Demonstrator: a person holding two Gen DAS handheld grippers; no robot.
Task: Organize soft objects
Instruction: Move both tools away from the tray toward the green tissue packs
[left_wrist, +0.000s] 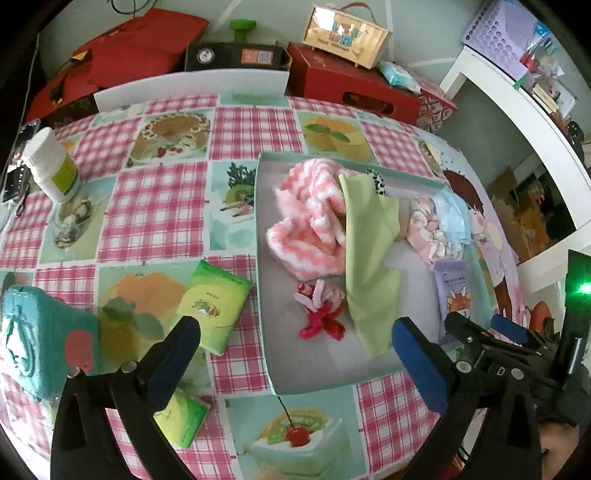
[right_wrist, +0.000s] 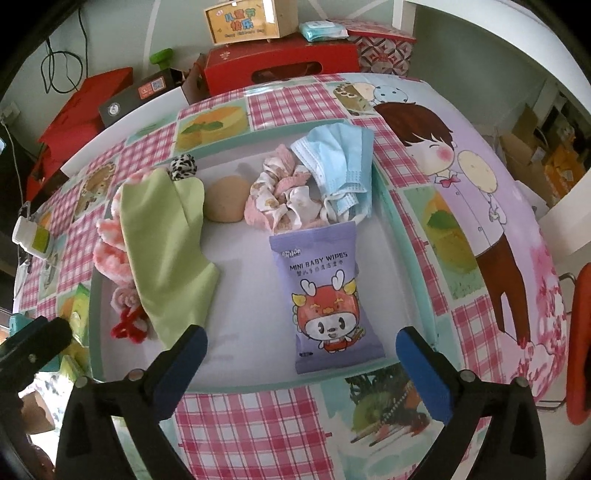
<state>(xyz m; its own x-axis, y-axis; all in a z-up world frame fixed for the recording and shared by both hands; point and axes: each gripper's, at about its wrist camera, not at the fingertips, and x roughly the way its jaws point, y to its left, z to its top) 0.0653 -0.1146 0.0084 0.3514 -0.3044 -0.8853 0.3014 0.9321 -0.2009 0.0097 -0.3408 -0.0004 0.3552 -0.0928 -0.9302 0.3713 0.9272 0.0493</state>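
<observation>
A shallow mint-rimmed tray (left_wrist: 266, 295) (right_wrist: 229, 380) lies on the tablecloth. It holds a pink-and-white fluffy cloth (left_wrist: 306, 218) (right_wrist: 110, 254), a green cloth (left_wrist: 369, 258) (right_wrist: 166, 251) draped over it, a red-and-pink pipe-cleaner piece (left_wrist: 321, 314) (right_wrist: 127, 321), a floral scrunchie (left_wrist: 424, 229) (right_wrist: 280, 199), a blue face mask (left_wrist: 452, 218) (right_wrist: 340, 162), a tan sponge (right_wrist: 225, 199) and a purple baby-wipes pack (left_wrist: 456, 295) (right_wrist: 325, 295). My left gripper (left_wrist: 295, 343) is open above the tray's near left edge. My right gripper (right_wrist: 301, 350) is open just above the wipes pack, apart from it.
Two green tissue packs (left_wrist: 214, 302) (left_wrist: 181, 421) lie left of the tray, by a teal object (left_wrist: 33, 332). A white bottle (left_wrist: 51, 166) stands at the table's far left. Red boxes (left_wrist: 351, 85) (right_wrist: 280, 62) and a wooden case (left_wrist: 345, 35) line the far edge.
</observation>
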